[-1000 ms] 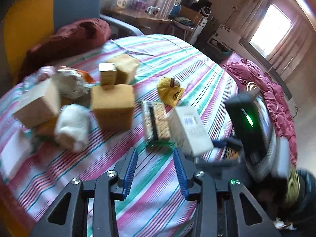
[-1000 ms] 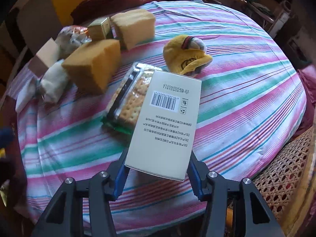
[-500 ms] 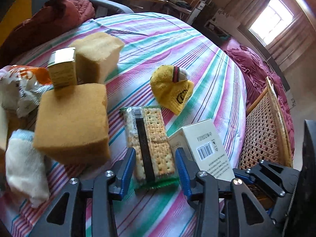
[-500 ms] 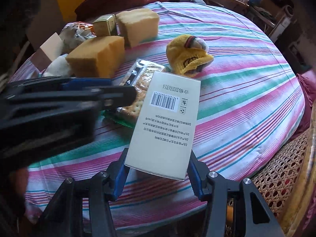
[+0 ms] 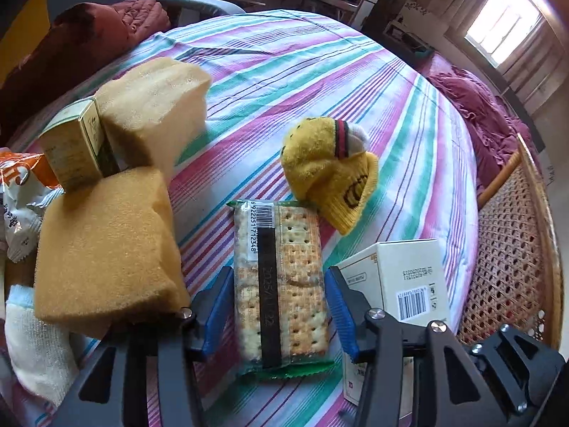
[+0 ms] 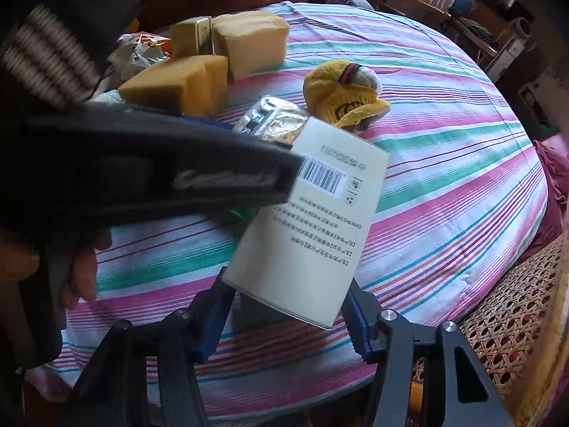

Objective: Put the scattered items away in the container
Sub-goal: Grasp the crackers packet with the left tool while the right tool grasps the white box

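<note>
Straddling the cracker pack, left hand-held gripper spread wide, right hand-held gripper clamping white box, barcode half-hidden.

Daylight enters from a blown-out window at 1 o'clock, lighting the striped tablecloth brightly. Sponges cast soft shadows. Fisheye bending darkens every corner. In the right wrist view, a near black shape at 9 o'clock is blurred.

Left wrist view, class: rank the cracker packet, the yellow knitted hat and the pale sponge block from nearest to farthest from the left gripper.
1. Cracker packet: lying between the fingers of the left gripper.
2. Yellow knitted hat: just beyond the packet, to the right.
3. Pale sponge block: farthest, back left.
</note>
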The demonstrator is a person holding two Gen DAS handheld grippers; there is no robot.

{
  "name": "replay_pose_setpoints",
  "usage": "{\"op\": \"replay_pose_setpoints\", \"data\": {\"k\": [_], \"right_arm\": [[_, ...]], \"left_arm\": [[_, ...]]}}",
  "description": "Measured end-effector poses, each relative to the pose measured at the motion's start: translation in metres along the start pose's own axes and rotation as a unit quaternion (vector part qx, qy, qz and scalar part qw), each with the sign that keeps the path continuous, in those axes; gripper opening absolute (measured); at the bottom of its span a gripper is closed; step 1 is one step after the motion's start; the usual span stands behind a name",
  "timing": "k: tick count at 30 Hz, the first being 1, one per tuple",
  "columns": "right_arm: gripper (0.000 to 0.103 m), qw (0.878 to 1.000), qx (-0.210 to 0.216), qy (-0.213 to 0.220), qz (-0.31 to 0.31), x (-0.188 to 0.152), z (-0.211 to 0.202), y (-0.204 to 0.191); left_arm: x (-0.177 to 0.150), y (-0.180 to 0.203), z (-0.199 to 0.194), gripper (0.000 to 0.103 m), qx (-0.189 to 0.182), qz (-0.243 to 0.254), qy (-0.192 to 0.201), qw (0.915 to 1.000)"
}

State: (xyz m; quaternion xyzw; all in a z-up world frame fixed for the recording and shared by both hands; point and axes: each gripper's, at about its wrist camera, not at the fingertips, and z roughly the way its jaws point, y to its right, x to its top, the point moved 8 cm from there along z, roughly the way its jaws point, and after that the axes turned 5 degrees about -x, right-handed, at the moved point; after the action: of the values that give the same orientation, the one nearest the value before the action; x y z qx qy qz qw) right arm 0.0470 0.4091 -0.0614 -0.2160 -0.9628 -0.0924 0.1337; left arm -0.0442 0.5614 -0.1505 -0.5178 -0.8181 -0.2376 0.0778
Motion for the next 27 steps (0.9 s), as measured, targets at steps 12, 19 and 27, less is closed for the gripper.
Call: {"op": "replay_pose_setpoints", "data": {"k": [12, 19, 27], "right_arm": [[0.075, 0.998, 0.044, 0.026, 0.042, 0.036, 0.021, 0.023], [0.08, 0.999, 0.024, 0.021, 0.018, 0.025, 0.021, 0.019], [0.081, 0.996, 0.056, 0.049, 0.055, 0.028, 0.014, 0.03]], "left_arm": [[-0.058, -0.014, -0.038, 0.047, 0.013, -0.053, 0.025, 0.9982], [-0.12, -0.056, -0.084, 0.046, 0.037, -0.143, 0.055, 0.9875], [-0.168, -0.063, -0.106, 0.046, 0.053, -0.146, 0.078, 0.9848]]}}
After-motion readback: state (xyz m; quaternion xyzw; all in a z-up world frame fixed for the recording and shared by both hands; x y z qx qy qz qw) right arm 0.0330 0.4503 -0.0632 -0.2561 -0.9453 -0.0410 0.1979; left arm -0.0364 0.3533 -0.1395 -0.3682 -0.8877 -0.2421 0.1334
